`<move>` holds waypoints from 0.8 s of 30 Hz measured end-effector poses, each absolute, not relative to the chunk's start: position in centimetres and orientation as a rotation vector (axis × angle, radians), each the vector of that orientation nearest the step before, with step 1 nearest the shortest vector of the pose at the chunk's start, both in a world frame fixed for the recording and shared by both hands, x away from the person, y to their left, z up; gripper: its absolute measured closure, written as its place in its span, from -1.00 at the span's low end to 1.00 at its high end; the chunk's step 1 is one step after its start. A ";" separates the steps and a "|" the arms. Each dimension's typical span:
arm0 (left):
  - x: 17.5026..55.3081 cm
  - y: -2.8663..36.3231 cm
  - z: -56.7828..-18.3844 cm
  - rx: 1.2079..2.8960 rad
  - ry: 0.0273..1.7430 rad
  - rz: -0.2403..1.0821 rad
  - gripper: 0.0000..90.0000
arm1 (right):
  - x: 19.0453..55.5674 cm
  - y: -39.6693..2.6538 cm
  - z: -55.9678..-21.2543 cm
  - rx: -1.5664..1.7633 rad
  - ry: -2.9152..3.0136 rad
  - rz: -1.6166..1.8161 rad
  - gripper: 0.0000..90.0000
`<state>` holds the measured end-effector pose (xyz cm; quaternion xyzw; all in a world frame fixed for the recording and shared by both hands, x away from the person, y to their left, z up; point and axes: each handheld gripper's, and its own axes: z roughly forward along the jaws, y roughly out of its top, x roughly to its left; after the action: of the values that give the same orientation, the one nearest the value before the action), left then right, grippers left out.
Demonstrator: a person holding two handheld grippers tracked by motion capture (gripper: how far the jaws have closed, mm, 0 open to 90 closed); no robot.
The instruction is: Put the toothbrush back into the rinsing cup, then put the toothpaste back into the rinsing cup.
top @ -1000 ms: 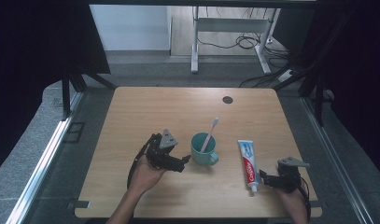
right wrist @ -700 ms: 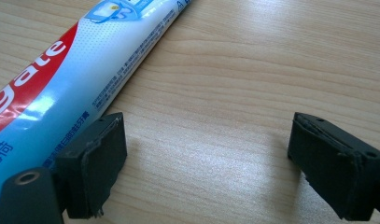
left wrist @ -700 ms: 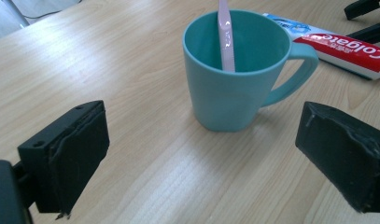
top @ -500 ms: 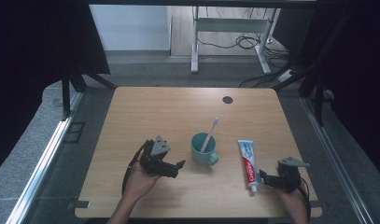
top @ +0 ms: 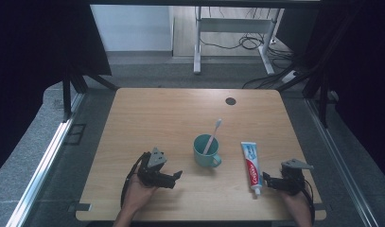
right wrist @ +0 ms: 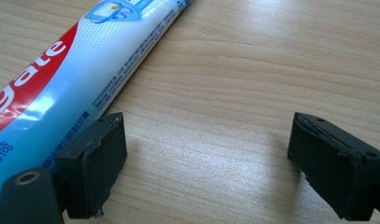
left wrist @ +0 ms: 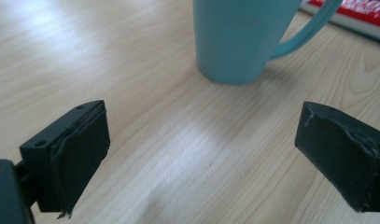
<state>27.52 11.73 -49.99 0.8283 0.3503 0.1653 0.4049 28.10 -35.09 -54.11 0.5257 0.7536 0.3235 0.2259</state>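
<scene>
High view: left gripper lies low on the table, jaws wide apart and empty, aimed at the mug, which stands near it and holds a toothbrush. Right gripper, jaws spread, holds nothing beside the toothpaste.

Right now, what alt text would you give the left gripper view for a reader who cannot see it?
The left hand-held gripper has its two black jaws wide apart, with nothing between them, low over a light wooden table. Ahead stands a teal mug, its handle pointing right, and behind that lies the edge of a red and white toothpaste tube.
</scene>
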 end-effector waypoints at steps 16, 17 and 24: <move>26.8 11.6 -52.6 2.155 0.907 0.428 -0.93 | 28.0 -35.2 -54.0 1.462 2.099 0.872 -0.88; 26.8 11.6 -52.7 2.158 0.910 0.426 -0.93 | 28.0 -35.2 -54.0 1.456 2.105 0.865 -0.89; 26.8 11.8 -53.5 2.169 0.930 0.418 -0.93 | 28.0 -35.3 -53.6 1.446 2.120 0.867 -0.93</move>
<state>26.82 11.84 -53.54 0.8429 0.3616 0.1624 0.3640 28.01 -35.27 -53.64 0.5214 0.7644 0.3125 0.2149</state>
